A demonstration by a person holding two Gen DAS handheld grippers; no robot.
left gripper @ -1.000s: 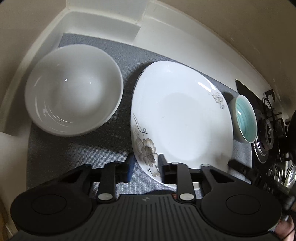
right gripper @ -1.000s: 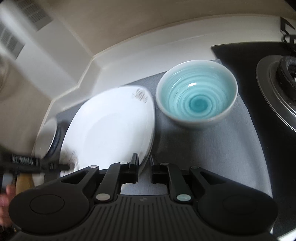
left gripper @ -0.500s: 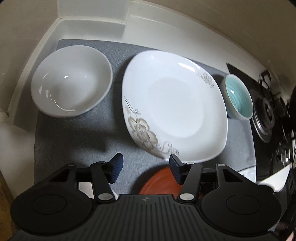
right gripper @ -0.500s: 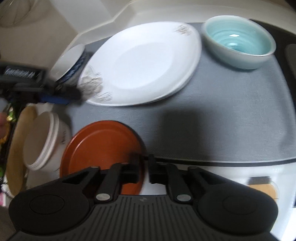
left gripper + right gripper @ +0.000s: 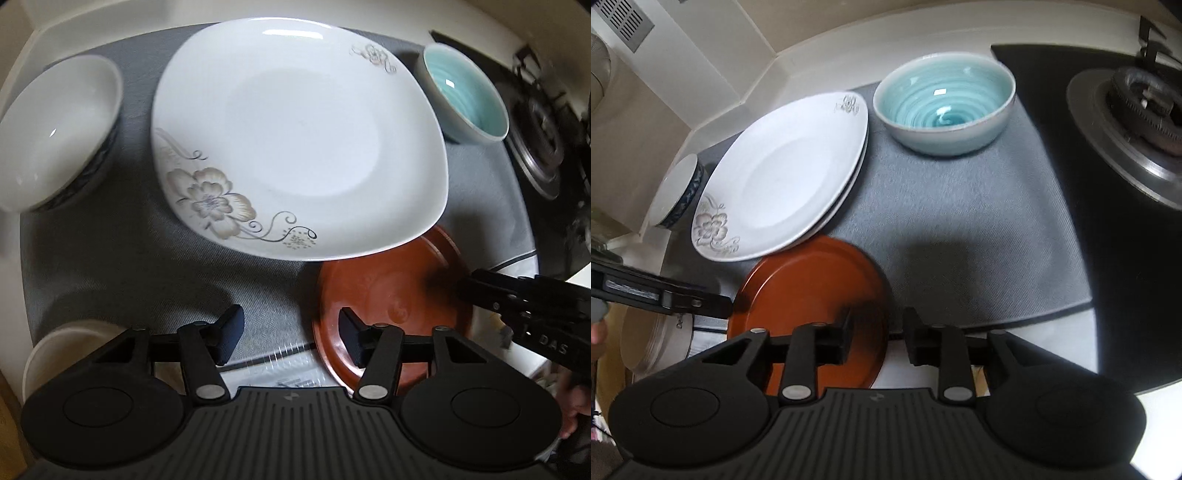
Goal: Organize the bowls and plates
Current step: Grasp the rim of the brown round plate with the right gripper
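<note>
Both claws hang open at the table's front edge: the left claw (image 5: 290, 332) empty, the right claw (image 5: 877, 334), just opening, straddling the red plate's (image 5: 809, 284) rim.

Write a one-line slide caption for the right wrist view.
Right claw, open, above a red-brown plate's edge, near a floral white plate and turquoise bowl on a grey mat.

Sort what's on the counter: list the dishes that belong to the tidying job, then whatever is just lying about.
Job: floral plate, brown plate, teal bowl, white bowl, pale bowl stack.
Lying about: gas burner, grey mat.
</note>
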